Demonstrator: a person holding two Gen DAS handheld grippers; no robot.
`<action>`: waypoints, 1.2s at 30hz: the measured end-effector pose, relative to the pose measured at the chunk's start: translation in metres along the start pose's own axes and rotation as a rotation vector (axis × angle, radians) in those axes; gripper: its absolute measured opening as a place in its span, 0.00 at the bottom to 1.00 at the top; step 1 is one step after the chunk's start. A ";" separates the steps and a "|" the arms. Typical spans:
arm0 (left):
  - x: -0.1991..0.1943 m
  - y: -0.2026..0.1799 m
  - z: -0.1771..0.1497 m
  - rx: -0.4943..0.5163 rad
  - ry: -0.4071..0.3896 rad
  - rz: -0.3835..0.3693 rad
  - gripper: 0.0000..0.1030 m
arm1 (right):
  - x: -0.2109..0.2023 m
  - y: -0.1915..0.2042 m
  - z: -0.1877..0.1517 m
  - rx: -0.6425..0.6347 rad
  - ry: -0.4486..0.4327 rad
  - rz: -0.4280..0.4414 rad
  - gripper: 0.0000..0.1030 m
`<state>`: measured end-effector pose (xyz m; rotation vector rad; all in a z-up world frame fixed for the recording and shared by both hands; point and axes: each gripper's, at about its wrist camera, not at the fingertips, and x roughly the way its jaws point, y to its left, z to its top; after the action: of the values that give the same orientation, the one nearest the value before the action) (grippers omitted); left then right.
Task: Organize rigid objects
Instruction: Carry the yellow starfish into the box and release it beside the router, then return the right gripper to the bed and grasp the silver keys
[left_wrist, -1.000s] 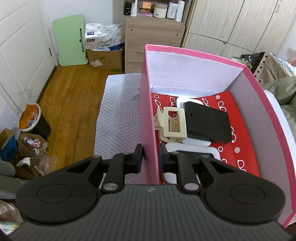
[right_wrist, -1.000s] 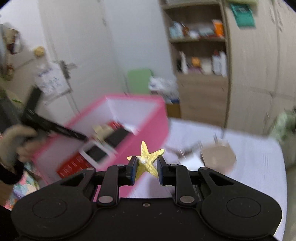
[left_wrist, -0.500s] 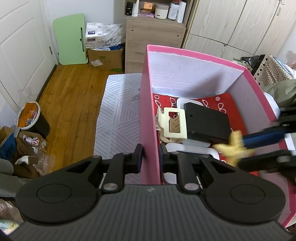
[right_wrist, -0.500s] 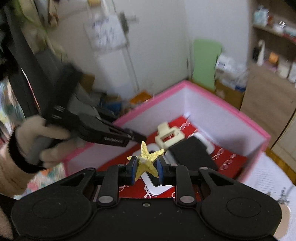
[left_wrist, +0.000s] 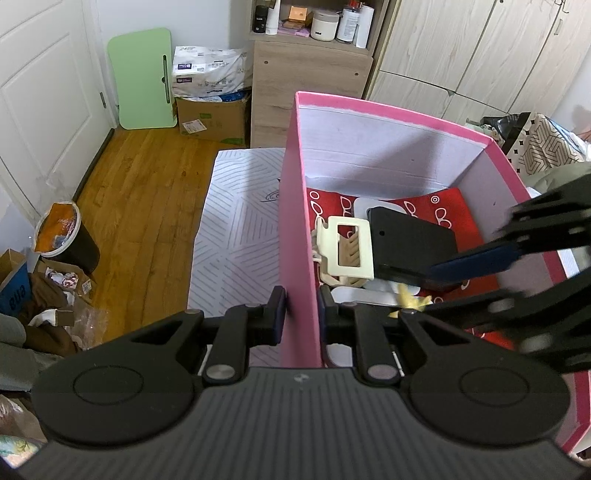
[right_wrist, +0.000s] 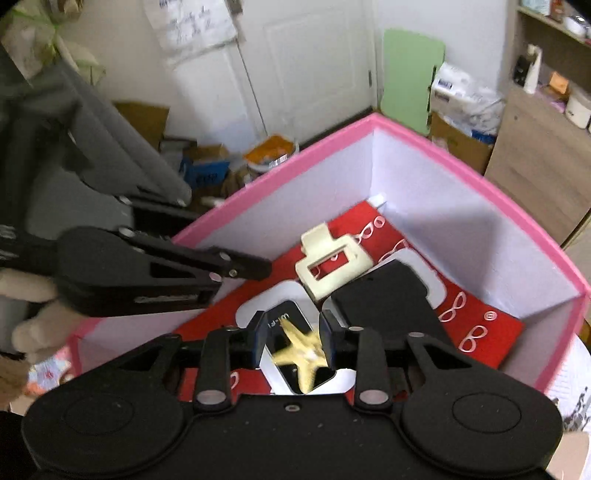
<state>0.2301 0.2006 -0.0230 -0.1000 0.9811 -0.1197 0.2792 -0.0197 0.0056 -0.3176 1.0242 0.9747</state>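
Bedroom, wood floor, pink box (left_wrist: 295, 229) on a striped bed cover (left_wrist: 236, 221): starfish drop in progress.

L wrist view: my left gripper (left_wrist: 301, 314) is pinched on the box's near wall, holding it steady. Right gripper (left_wrist: 424, 291) reaches in from the right, blurred; only a yellow scrap of the starfish (left_wrist: 410, 299) shows under it, so grip state isn't readable here. Cream hair clip (left_wrist: 347, 247) and black case (left_wrist: 413, 247) lie inside. R wrist view: right gripper (right_wrist: 291, 338) jaws have just been opening, now spread; starfish (right_wrist: 303, 350) sits loose between them, pads not pressing, blurred, over the wi-fi device (right_wrist: 295, 354) on the red liner. Only this view shows that device and the gap. Risk, imo: starfish snags on a pad, or bounces off the slick device if I pull out too fast.
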 end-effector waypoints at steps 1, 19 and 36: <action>0.000 0.000 0.000 0.001 0.001 0.002 0.15 | -0.010 -0.001 -0.003 0.010 -0.025 0.011 0.35; 0.002 -0.006 0.000 0.011 0.009 0.047 0.15 | -0.154 -0.031 -0.183 0.227 -0.312 -0.200 0.43; 0.000 -0.017 -0.001 0.072 -0.023 0.103 0.15 | -0.085 -0.022 -0.284 0.326 -0.205 -0.326 0.42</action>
<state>0.2284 0.1838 -0.0211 0.0153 0.9556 -0.0593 0.1204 -0.2579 -0.0758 -0.1049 0.8916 0.5234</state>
